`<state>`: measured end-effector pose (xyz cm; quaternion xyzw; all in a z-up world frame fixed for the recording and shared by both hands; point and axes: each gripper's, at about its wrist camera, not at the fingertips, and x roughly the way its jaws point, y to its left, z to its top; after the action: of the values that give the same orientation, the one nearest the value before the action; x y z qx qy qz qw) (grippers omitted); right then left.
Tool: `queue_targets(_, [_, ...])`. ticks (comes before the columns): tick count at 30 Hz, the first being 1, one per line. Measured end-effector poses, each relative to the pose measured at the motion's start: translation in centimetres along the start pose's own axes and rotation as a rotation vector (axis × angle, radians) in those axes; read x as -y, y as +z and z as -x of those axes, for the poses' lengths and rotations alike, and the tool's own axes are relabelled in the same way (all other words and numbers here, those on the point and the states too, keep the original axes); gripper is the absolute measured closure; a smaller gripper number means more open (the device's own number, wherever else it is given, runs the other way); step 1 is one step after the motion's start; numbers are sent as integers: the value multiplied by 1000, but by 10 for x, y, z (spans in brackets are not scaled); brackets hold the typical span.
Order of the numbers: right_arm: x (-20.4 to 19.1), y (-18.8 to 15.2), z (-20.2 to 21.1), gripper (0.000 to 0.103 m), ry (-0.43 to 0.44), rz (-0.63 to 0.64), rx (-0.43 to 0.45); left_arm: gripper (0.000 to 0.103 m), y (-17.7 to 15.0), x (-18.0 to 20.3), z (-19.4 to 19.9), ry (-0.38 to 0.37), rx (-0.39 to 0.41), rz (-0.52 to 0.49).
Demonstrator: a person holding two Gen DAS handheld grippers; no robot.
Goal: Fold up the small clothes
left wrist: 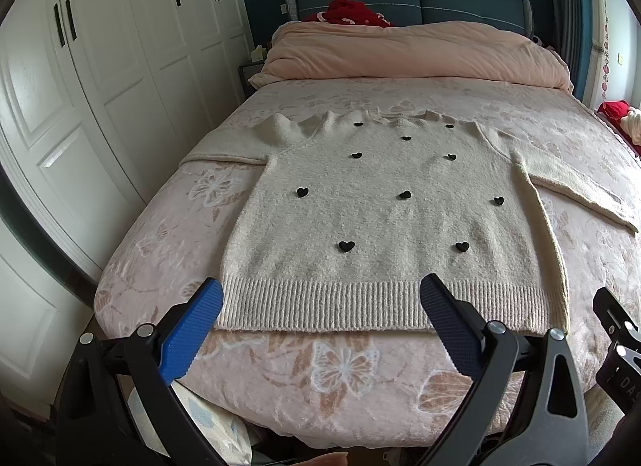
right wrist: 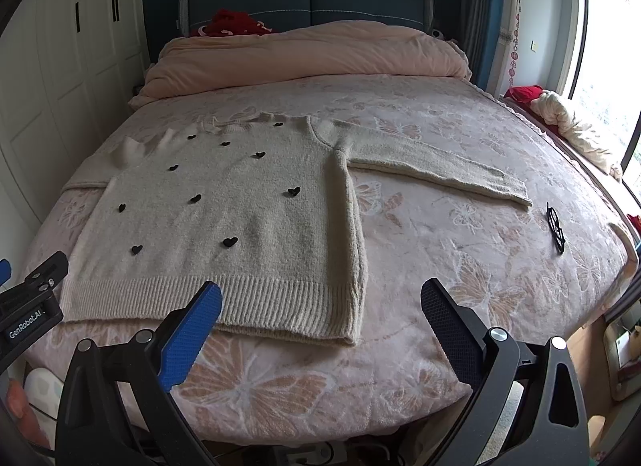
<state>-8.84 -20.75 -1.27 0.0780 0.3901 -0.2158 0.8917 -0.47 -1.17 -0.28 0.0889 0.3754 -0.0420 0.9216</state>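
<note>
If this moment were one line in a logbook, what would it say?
stage: before first fold | sweater: flat on bed, sleeves out | left gripper: open, empty, over hem | right gripper: open, empty, by hem corner

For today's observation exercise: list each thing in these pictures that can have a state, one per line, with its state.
Sweater: spread flat on the bed, front up, unfolded, sleeves out sideways.
Left claw: open, empty, at the hem.
Right claw: open, empty.
Duvet: bunched at the headboard.
Wardrobe doors: closed.
</note>
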Motion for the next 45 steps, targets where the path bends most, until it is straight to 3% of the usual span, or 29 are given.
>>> queue_targets(45, [0, 0, -6, 5, 5, -7, -8, 7, 0, 12, -2, 1, -10, -22])
